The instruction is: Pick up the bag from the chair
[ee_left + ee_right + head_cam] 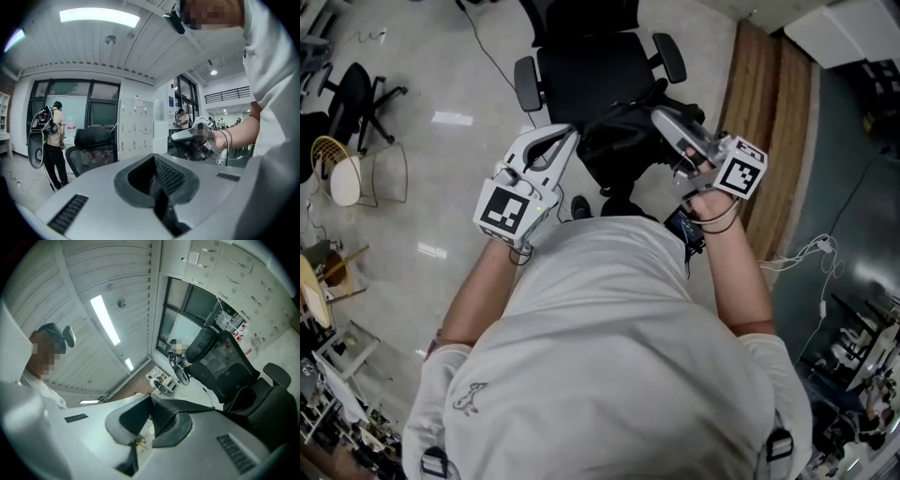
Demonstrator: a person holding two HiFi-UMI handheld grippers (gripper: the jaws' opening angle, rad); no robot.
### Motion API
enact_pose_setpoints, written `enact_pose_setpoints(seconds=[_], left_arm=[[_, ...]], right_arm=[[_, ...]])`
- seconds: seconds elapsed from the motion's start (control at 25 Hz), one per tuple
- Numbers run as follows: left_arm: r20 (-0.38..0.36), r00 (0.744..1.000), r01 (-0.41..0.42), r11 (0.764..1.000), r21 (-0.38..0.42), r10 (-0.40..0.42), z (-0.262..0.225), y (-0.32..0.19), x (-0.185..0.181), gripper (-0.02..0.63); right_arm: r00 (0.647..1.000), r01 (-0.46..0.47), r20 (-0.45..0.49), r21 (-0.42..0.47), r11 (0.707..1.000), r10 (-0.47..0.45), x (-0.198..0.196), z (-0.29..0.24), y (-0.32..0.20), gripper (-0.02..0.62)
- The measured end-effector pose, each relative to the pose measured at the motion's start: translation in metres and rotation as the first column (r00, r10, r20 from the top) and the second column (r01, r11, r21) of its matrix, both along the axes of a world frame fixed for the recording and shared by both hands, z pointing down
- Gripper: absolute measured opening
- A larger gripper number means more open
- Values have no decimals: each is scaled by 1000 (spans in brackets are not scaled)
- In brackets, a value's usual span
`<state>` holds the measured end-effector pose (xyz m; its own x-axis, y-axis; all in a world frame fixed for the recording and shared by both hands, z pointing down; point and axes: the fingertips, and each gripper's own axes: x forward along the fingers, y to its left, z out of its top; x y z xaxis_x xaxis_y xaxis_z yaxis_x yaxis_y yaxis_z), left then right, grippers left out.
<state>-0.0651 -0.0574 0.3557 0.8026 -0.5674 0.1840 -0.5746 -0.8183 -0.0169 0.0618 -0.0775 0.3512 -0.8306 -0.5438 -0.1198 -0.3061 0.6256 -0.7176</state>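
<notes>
In the head view the black bag (623, 141) hangs between my two grippers, in front of the black office chair (586, 66). My right gripper (661, 117) is at the bag's upper right. In the right gripper view it (152, 420) is shut on a black woven strap (187, 405) that runs toward the dark bag (269, 416) at lower right. My left gripper (570, 133) touches the bag's left edge. In the left gripper view its jaws (161, 187) are together with a dark textured strap (168, 176) pinched between them. The right gripper (197, 136) shows beyond.
A second black chair (356, 98) and a white wire stool (380, 173) stand at the left. A wooden strip (769, 112) runs along the right, with cables (811, 253) on the floor. A person with a backpack (51, 136) stands by the windows.
</notes>
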Motion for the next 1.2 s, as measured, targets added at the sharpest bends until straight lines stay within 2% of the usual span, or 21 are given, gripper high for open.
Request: enact_pose_setpoints(seconds=[0.24,0.4,0.6,0.76,0.88,1.2], left_arm=[[-9,999,-40,999,-7,40,5,26,-4,8],[-25,998,-53,999,3,53,-2,47,12,8],[-11,999,-51,998,26,51,-3,62,32,8],[-18,999,-32,999,-3,32,-3,90,58,8],[6,999,-47,999,1,47,1,116,86,8],[-1,1000,-23,1000,2,23,0,179,132,8]], right_arm=[[999,-33,8,-18,999,33,-5,3,38,32],[999,-36,23,-36,999,37,10,4,66,32],[999,-17,34,-42,999,18,26,7,94,32],[999,21,35,-44,999,-20,40,11,124,32],[998,53,24,-49,997,-52,53,19,146,32],[998,68,3,-53,996,-68,97,29,195,32]])
